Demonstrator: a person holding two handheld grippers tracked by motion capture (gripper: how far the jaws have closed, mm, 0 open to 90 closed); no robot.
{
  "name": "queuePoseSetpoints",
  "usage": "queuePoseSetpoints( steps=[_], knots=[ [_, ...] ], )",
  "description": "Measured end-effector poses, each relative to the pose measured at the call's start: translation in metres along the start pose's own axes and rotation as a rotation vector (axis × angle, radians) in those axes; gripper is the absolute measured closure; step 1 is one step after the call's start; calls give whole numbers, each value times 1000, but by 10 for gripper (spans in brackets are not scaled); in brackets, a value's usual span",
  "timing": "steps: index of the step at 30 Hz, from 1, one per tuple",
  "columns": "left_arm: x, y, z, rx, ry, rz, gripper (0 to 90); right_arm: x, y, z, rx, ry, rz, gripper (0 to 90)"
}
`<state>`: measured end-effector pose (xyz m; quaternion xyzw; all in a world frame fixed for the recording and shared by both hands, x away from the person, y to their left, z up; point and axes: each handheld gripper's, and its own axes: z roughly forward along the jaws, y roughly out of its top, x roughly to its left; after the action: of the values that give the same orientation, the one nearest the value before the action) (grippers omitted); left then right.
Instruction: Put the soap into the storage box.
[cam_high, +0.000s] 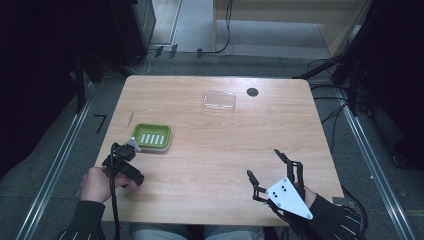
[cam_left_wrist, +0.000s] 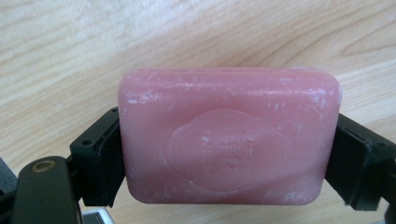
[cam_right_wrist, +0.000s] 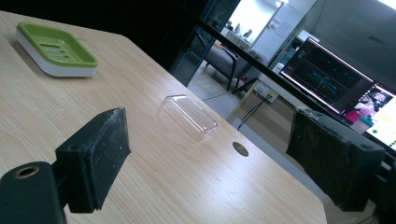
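The left gripper (cam_left_wrist: 224, 154) is clamped on the pink soap (cam_left_wrist: 229, 140) — a pad pressed to each short end — above the table (cam_high: 215, 150), just beside the near corner of the green dish (cam_high: 152, 136). The right gripper (cam_high: 265, 165) stands with jaws wide apart, nothing between them, well right of the dish. The clear lid (cam_high: 219, 100) lies beyond the dish, toward the far edge.
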<state>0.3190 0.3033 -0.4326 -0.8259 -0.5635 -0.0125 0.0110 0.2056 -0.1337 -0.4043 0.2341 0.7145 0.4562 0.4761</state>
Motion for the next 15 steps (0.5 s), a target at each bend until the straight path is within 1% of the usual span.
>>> queuePoseSetpoints(
  steps=[2, 5, 8, 15],
  knots=[
    [-1, 3, -2, -7, 3, 5, 139, 0, 0, 0, -1, 0, 0, 132],
    [-2, 5, -2, -5, 4, 16, 139, 0, 0, 0, 0, 0, -1, 132],
    [-2, 7, -3, -4, 8, 11, 139, 0, 0, 0, 0, -1, -1, 132],
    [0, 10, -7, -9, 4, 16, 139, 0, 0, 0, 1, -1, -6, 132]
  ],
)
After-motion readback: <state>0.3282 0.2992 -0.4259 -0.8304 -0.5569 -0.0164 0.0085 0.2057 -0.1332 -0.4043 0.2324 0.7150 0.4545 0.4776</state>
